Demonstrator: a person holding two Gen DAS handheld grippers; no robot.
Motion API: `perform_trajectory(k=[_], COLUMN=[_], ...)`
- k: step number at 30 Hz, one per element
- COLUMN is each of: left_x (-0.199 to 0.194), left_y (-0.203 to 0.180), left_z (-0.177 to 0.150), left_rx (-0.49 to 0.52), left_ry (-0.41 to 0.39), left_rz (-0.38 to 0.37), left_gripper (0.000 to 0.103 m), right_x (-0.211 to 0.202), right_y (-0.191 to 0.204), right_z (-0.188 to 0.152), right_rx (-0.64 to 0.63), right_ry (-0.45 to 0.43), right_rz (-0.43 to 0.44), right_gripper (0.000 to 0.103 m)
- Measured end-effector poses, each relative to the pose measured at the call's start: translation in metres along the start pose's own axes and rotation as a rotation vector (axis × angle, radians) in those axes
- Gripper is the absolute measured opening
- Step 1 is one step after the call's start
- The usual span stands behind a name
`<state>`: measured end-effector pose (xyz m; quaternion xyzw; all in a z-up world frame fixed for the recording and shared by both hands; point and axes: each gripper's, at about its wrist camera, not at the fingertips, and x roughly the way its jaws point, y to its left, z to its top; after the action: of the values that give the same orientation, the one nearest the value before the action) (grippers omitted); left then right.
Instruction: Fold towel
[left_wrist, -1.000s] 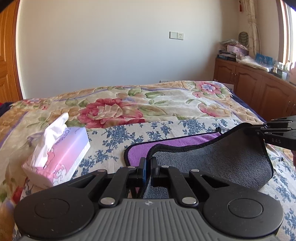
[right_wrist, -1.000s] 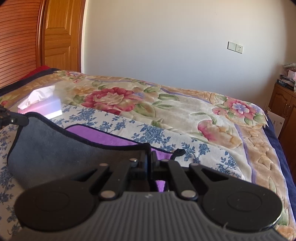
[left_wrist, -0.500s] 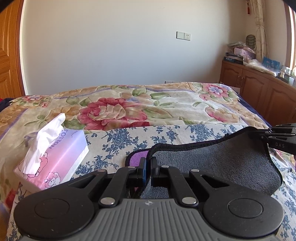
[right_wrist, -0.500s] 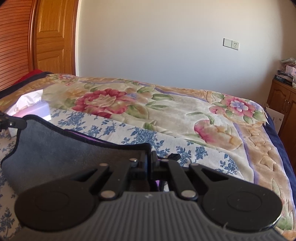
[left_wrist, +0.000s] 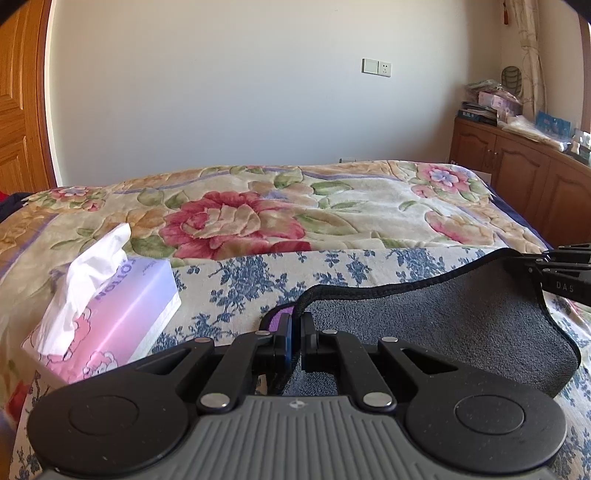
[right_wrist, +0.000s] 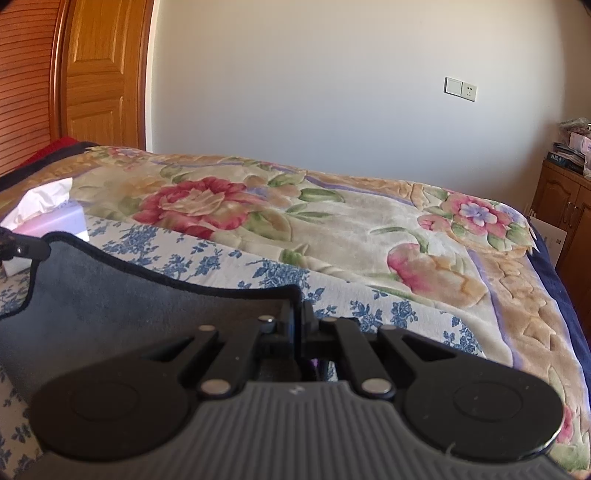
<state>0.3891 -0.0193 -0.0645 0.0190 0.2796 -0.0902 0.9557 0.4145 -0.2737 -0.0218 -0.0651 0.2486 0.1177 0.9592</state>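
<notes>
The towel (left_wrist: 443, 321) is grey on one face and purple on the other, with a black hem. It is folded over on the bed, grey face up; only a sliver of purple shows by my left gripper. My left gripper (left_wrist: 294, 325) is shut on the towel's left corner. My right gripper (right_wrist: 299, 314) is shut on the towel's (right_wrist: 129, 299) right corner, and it also shows at the right edge of the left wrist view (left_wrist: 554, 266). The held hem sags between the two grippers just above the bed.
A pink tissue box (left_wrist: 110, 310) with a white tissue sticking up stands on the bed left of the towel. The bed has a blue-flowered sheet (left_wrist: 240, 277) and a rose-patterned blanket (left_wrist: 236, 221) beyond. A wooden cabinet (left_wrist: 524, 173) stands at the right, a wooden door (right_wrist: 99, 74) at the left.
Both grippers have carried the held hem forward over the towel. The purple face that showed a second ago is now almost wholly covered by the grey face.
</notes>
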Motion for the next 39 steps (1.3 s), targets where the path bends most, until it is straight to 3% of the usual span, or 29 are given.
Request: perform_trajectory(k=[36, 37, 38, 39], left_x=[0.053, 0.053, 0.053, 0.051], left_y=[-0.006, -0.006, -0.007, -0.007], left_z=[-0.001, -0.002, -0.002, -0.002], left_rx=[0.051, 0.048, 0.045, 0.039], left_ry=[0.064, 0.062, 0.064, 0.059], left_rz=[0.059, 0.063, 0.069, 0.073], left_gripper=[0.008, 0.014, 0.03, 0.038], right_x=[0.039, 0.039, 0.038, 0.037], right_y=[-0.007, -0.006, -0.006, -0.006], right_z=[-0.014, -0.014, -0.015, -0.015], right_rx=[0.009, 0.006, 0.004, 0.006], right_ry=[0.098, 0.1, 0.102, 0.1], right_rz=[-0.039, -0.043, -0.053, -0.059], right_gripper=[0.005, 0.013, 0.019, 0.032])
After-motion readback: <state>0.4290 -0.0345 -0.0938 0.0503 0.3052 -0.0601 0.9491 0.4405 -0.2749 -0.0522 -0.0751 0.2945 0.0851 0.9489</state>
